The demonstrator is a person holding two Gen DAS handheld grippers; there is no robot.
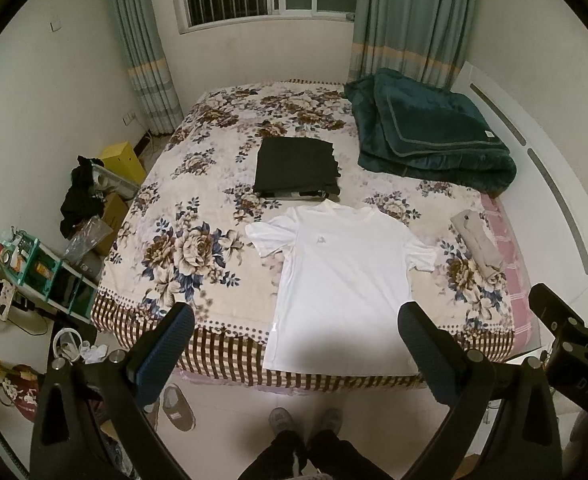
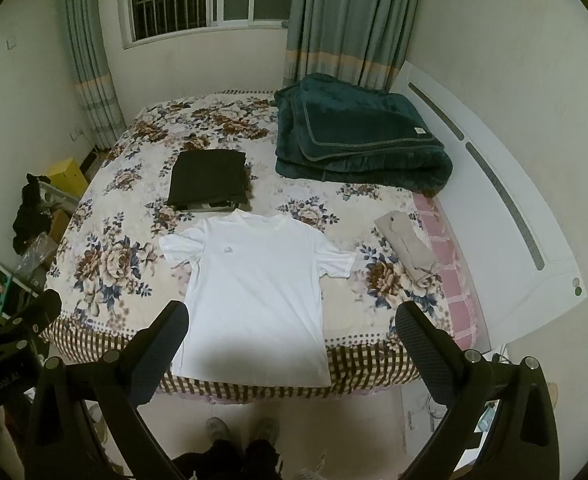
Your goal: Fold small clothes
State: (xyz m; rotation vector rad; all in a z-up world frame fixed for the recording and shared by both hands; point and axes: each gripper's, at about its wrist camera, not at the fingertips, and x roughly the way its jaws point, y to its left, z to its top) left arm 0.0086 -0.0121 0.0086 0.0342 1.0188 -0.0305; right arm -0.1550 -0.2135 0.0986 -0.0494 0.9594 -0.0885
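Centrally, both wrist views show a bed (image 1: 197, 240) with a floral cover filling the middle of the frame, its checked edge toward the bottom. At upper right lies a folded dark green blanket (image 1: 430, 136). A white T-shirt (image 1: 342, 280) is spread flat, collar toward the top, in the lower centre of the bed, its hem at the bed's near edge. Just above the collar sits a folded black garment (image 1: 296, 168); whether they touch cannot be told. At right, near the pink strip, lies a small rolled beige garment (image 1: 478, 240). The left gripper (image 1: 298, 322) and right gripper (image 2: 291, 320) hover at the bottom of their views, jaws spread wide, holding nothing, above the shirt's hem. A person's shoes (image 1: 306, 420) appear at bottom centre.
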